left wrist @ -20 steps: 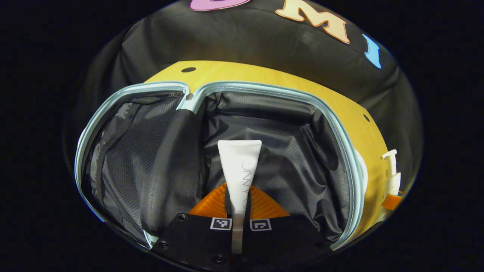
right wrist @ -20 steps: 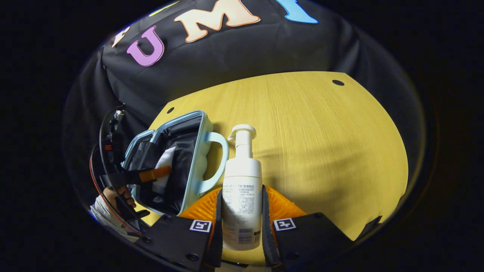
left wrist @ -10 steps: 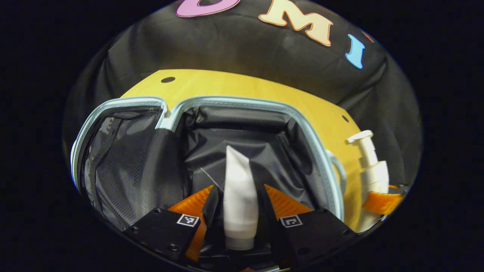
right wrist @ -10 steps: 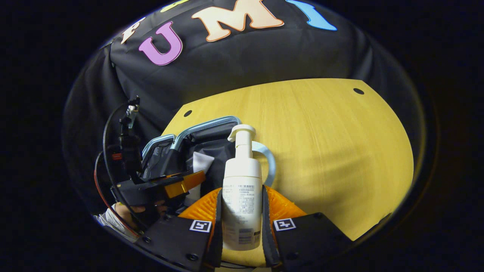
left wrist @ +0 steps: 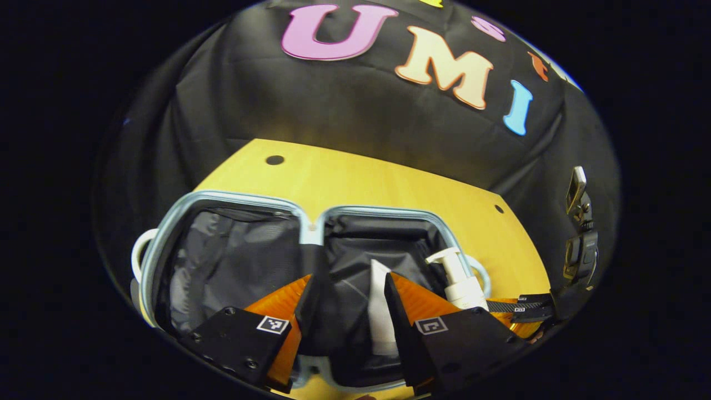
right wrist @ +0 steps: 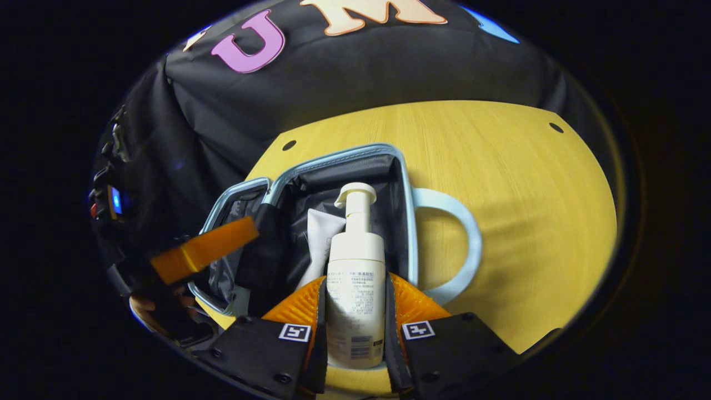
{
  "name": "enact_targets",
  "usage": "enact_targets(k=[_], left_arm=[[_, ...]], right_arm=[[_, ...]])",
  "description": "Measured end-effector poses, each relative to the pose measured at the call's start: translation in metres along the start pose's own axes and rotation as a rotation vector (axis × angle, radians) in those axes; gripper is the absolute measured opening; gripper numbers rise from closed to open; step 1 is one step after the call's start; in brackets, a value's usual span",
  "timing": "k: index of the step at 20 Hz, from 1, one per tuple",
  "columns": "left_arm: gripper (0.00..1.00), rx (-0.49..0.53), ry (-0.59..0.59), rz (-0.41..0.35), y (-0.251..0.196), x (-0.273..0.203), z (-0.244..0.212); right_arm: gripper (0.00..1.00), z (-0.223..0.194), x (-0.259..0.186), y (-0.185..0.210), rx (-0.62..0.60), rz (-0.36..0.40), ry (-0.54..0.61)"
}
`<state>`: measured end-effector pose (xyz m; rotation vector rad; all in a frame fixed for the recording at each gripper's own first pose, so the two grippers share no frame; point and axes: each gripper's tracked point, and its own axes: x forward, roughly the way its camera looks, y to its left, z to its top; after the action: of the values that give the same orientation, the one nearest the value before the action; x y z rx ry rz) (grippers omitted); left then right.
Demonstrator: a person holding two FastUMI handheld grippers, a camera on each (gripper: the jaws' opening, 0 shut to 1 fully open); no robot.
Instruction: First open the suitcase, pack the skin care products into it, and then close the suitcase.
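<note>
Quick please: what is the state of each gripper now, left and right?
Left gripper: open, holding nothing; the white tube lies in the suitcase.
Right gripper: closed on the pump bottle, both fingers pressing its sides.

The suitcase (right wrist: 408,222) has a pale blue rim and handle and a black lining. The pump bottle (right wrist: 355,289) and the tube (right wrist: 322,233) are white. The table (right wrist: 500,183) is yellow wood grain. The gripper's fingers (right wrist: 297,308) are ribbed orange.
</note>
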<state>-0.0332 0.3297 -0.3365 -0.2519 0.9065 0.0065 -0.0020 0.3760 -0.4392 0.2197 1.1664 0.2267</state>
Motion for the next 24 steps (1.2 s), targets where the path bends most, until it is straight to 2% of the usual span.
enact_targets(k=[7, 11, 13, 14, 15, 17, 19, 21, 24], left_arm=[[0.68, -0.125, -0.033, 0.181, 0.108, -0.040, -0.001], [0.67, -0.127, -0.059, 0.254, 0.158, -0.051, 0.003], [0.67, -0.130, -0.070, 0.287, 0.180, -0.057, 0.008], [0.72, -0.134, -0.073, 0.305, 0.188, -0.058, 0.010], [0.67, -0.136, -0.079, 0.319, 0.198, -0.058, 0.013], [0.67, -0.133, -0.090, 0.351, 0.217, -0.060, 0.021], [0.67, -0.121, -0.109, 0.377, 0.238, -0.061, 0.031], [0.67, -0.138, -0.115, 0.405, 0.261, -0.059, 0.037], [0.67, -0.193, -0.082, 0.419, 0.289, -0.048, 0.028]], right_arm=[[0.45, -0.012, 0.037, 0.002, -0.056, -0.091, 0.058], [0.54, -0.020, 0.043, -0.002, -0.091, -0.151, 0.082], [0.59, -0.018, 0.044, 0.000, -0.074, -0.135, 0.079], [0.61, -0.017, 0.043, 0.003, -0.060, -0.121, 0.081], [0.75, -0.016, 0.040, 0.007, -0.056, -0.114, 0.073], [0.82, -0.011, 0.033, 0.012, -0.050, -0.092, 0.057], [0.85, 0.001, 0.023, 0.022, -0.047, -0.037, 0.019], [1.00, 0.017, 0.017, 0.030, -0.045, -0.022, -0.041], [0.99, 0.044, 0.003, 0.025, -0.032, -0.019, -0.121]])
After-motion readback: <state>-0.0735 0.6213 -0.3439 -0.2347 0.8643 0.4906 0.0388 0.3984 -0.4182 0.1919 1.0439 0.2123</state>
